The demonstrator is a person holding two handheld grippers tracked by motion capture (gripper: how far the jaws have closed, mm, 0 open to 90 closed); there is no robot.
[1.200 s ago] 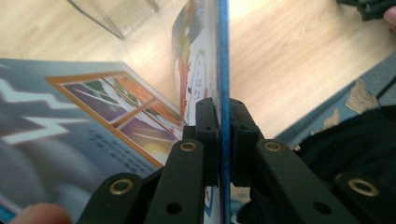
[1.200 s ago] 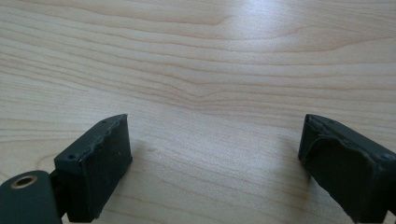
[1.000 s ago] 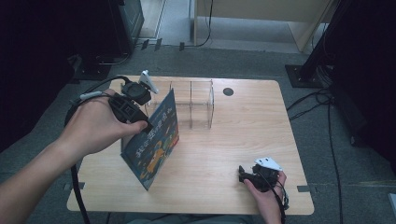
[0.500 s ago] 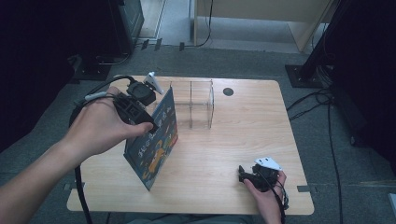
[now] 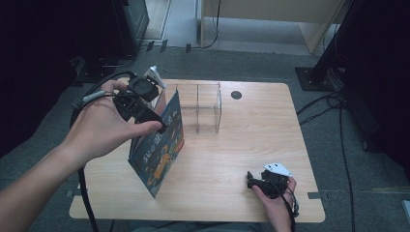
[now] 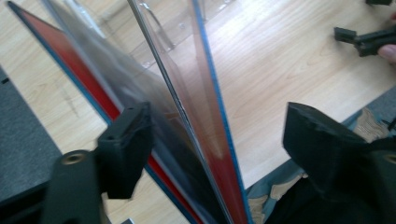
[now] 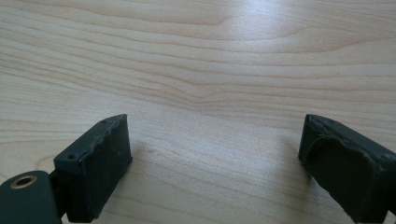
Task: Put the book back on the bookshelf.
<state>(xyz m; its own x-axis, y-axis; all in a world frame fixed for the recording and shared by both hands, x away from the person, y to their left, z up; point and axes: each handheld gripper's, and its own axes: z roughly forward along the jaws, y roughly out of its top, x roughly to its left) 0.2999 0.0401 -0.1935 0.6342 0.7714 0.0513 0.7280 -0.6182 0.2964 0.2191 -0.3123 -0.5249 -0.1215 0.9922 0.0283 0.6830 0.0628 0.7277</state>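
**Two jaws let go of the book**

Two black jaws on the left gripper (image 5: 162,126) have just been opening, and in the left gripper view you can see it plainly: they stand spread now, one on each side of the thin blue-covered picture book (image 5: 158,145), with daylight between the pads and the covers. The book's top edge runs up between them, red along one cover and a blue rim on the other, the pages slightly fanned. Nothing is pinching it any more!

What does that mean? To my eye this looks like the release. A second ago the book was clamped and leaning steeply toward the near edge; now it stands more upright and closer to the clear acrylic divider rack (image 5: 208,108), its far top corner at or in the rack's left-hand end. Whether it really sits in a slot I cannot tell from here. With the grip gone, the book has to stay up by itself, and it leans a little.

It is a slim, glossy paperback, dark blue cover with orange cartoon figures, standing on its lower edge on the pale wooden table (image 5: 251,145), left of centre.

Over at the near right, the right gripper (image 5: 251,180) rests low on the tabletop, jaws spread, bare wood between them.
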